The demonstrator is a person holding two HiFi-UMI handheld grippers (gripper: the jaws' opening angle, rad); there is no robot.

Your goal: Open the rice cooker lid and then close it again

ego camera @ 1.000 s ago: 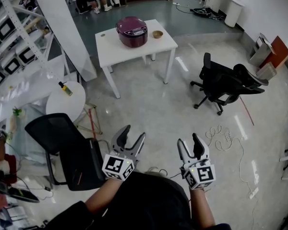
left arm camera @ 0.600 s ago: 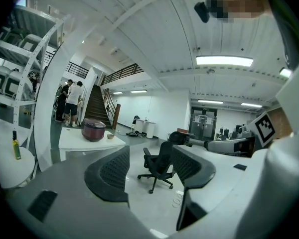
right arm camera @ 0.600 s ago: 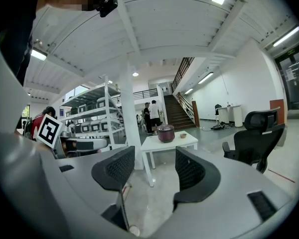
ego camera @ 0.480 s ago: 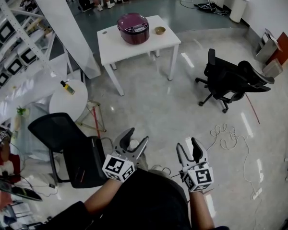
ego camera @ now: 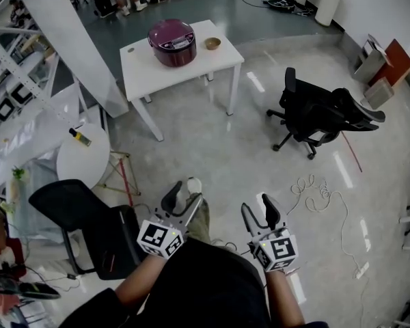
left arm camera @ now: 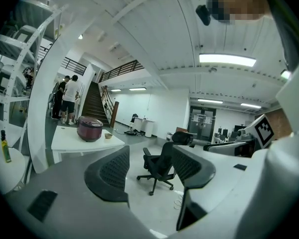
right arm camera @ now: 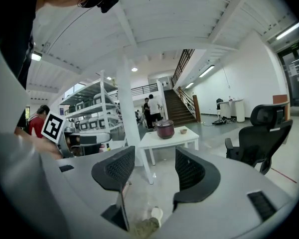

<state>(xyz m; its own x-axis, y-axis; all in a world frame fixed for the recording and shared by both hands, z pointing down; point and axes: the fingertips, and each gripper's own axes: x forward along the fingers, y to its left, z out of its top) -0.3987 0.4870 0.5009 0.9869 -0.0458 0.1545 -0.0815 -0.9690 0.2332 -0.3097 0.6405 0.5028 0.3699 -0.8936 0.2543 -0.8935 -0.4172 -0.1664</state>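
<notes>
A dark purple rice cooker (ego camera: 171,43) with its lid down sits on a white table (ego camera: 150,74) far ahead of me; it also shows small in the left gripper view (left arm camera: 89,129) and the right gripper view (right arm camera: 165,129). My left gripper (ego camera: 182,201) is held low near my body, open, with nothing between its fingers. My right gripper (ego camera: 262,212) is beside it, also open and empty. Both are several steps short of the table.
A small bowl (ego camera: 212,44) stands on the table right of the cooker. A black office chair (ego camera: 314,118) is at the right, another black chair (ego camera: 82,217) close at my left, a round white table (ego camera: 78,159) with a bottle beyond it. Cables (ego camera: 321,200) lie on the floor.
The view has shifted: the table and cooker sit slightly lower and more to the left in the frame. A foot now shows between the grippers. Both grippers stay open and empty.
</notes>
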